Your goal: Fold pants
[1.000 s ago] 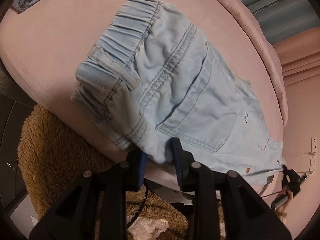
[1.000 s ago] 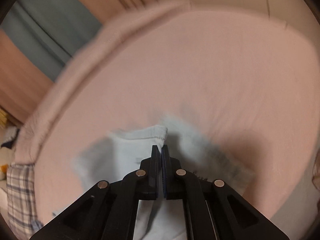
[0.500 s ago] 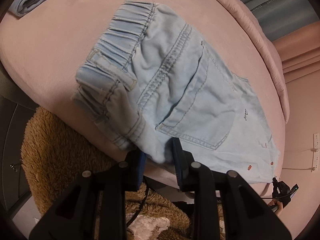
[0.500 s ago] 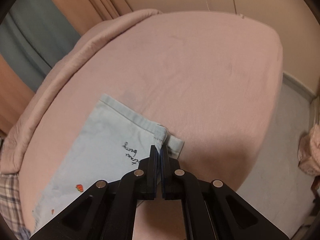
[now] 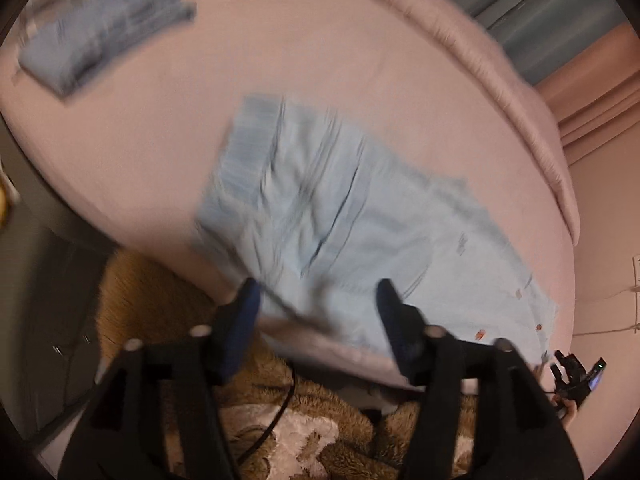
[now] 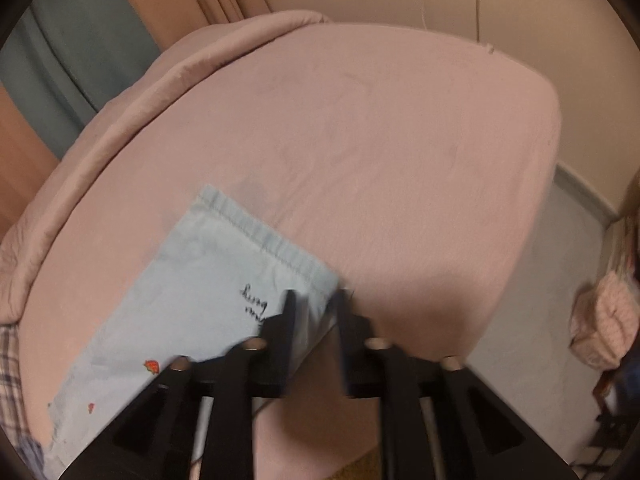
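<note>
Light blue denim pants (image 5: 328, 208) lie folded lengthwise on the pink bed (image 5: 160, 140), elastic waistband toward the far left and back pocket up; this view is motion-blurred. My left gripper (image 5: 318, 292) hovers above the near edge of the seat part, its jaws opening, pads clear of the cloth. In the right wrist view the hem end of the pants (image 6: 208, 280) lies flat, with black script and small red marks. My right gripper (image 6: 317, 298) is at the hem corner with its jaws opening. The corner sits loosely between the fingers, not pinched.
A folded blue garment (image 5: 104, 28) lies at the bed's far left. A rolled pink duvet (image 5: 500, 72) runs along the far edge. A brown fluffy rug (image 5: 160, 300) with a black cable lies below the near edge. Grey floor (image 6: 552, 280) and a pink fluffy item (image 6: 604, 324) are right of the bed.
Both grippers went from shut on the denim to spread apart and let it go. The left one rose away from the pants. The hem corner dropped flat on the bed.
</note>
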{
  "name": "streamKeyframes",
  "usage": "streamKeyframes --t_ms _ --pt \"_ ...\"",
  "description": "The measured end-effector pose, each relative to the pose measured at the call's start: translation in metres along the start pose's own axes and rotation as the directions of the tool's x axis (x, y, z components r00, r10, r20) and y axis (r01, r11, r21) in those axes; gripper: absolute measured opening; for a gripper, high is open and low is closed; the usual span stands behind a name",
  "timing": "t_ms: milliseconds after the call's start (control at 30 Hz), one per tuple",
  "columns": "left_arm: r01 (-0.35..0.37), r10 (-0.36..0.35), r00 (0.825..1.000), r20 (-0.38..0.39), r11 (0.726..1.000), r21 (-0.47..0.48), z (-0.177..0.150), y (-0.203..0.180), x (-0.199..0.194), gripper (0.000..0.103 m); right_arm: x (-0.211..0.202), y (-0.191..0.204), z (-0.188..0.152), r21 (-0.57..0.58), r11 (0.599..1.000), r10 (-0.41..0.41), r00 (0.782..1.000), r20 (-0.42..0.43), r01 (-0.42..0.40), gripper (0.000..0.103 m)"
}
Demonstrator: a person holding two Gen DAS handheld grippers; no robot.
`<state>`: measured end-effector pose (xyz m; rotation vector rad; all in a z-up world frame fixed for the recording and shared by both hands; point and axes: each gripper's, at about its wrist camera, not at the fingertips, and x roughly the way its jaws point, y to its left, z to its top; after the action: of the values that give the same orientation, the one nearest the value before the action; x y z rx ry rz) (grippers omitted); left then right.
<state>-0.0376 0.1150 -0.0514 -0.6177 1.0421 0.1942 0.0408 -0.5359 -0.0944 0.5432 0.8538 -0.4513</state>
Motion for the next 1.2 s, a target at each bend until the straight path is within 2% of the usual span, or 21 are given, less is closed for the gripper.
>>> streamKeyframes --t_ms 67,133,267,333,400,433,500,567,667,733,767,800,867,933,1000,1200 --pt "0.000 -0.001 0.998 0.063 1.000 0.023 0.007 -0.008 -0.017 0.067 -0.008 0.003 0.008 -0.024 1.000 0.018 0.999 0.043 -0.017 0.052" --pt "0.026 -0.033 0.994 0.106 0.997 0.071 0.017 -0.022 -0.026 0.069 -0.007 0.013 0.018 -0.052 0.998 0.050 0.998 0.049 -0.047 0.052" --pt "0.096 -0.117 0.988 0.101 0.976 0.195 0.042 -0.066 -0.005 0.067 0.011 0.040 0.041 -0.102 0.990 0.098 0.995 0.021 -0.095 0.052" --pt "0.144 -0.163 0.985 0.062 0.961 0.238 0.053 -0.085 0.018 0.066 0.025 0.050 0.050 -0.108 0.985 0.132 0.991 -0.010 -0.132 0.052" --pt "0.182 -0.188 0.982 -0.003 0.950 0.254 0.065 -0.105 0.048 0.048 0.040 0.056 0.057 -0.092 0.982 0.161 0.985 -0.055 -0.165 0.052" --pt "0.207 -0.201 0.978 -0.052 0.943 0.259 0.071 -0.117 0.070 0.044 0.047 0.060 0.060 -0.090 0.980 0.169 0.983 -0.073 -0.175 0.052" --pt "0.228 -0.205 0.972 -0.115 0.938 0.260 0.075 -0.130 0.102 0.028 0.061 0.069 0.066 -0.109 0.982 0.143 0.986 -0.092 -0.152 0.052" --pt "0.228 -0.188 0.969 -0.162 0.933 0.280 0.076 -0.143 0.132 0.022 0.069 0.073 0.063 -0.136 0.985 0.093 0.990 -0.107 -0.107 0.052" --pt "0.210 -0.158 0.969 -0.187 0.929 0.305 0.074 -0.157 0.162 0.019 0.083 0.076 0.060 -0.148 0.982 0.096 0.983 -0.153 -0.119 0.052" --pt "0.189 -0.135 0.973 -0.188 0.933 0.307 0.075 -0.159 0.174 0.018 0.083 0.078 0.056 -0.169 0.977 0.102 0.984 -0.149 -0.127 0.041" --pt "0.178 -0.128 0.975 -0.180 0.937 0.301 0.077 -0.158 0.180 0.017 0.082 0.079 0.054 -0.187 0.974 0.101 0.985 -0.142 -0.127 0.023" --pt "0.175 -0.129 0.977 -0.169 0.940 0.294 0.080 -0.156 0.182 0.016 0.079 0.079 0.053 -0.187 0.974 0.103 0.986 -0.132 -0.127 0.016" --pt "0.167 -0.129 0.981 -0.147 0.945 0.283 0.085 -0.159 0.189 0.014 0.072 0.082 0.059 -0.187 0.975 0.108 0.991 -0.077 -0.120 0.010" --pt "0.160 -0.123 0.981 -0.148 0.948 0.274 0.086 -0.157 0.193 0.013 0.057 0.080 0.062 -0.163 0.977 0.140 0.990 -0.011 -0.140 0.007" --pt "0.151 -0.117 0.984 -0.133 0.946 0.287 0.085 -0.164 0.194 0.014 0.053 0.079 0.066 -0.139 0.978 0.160 0.987 0.002 -0.158 0.007" --pt "0.134 -0.104 0.988 -0.117 0.949 0.286 0.087 -0.168 0.204 0.013 0.095 0.078 0.053 -0.117 0.988 0.093 0.994 -0.064 -0.100 0.006"
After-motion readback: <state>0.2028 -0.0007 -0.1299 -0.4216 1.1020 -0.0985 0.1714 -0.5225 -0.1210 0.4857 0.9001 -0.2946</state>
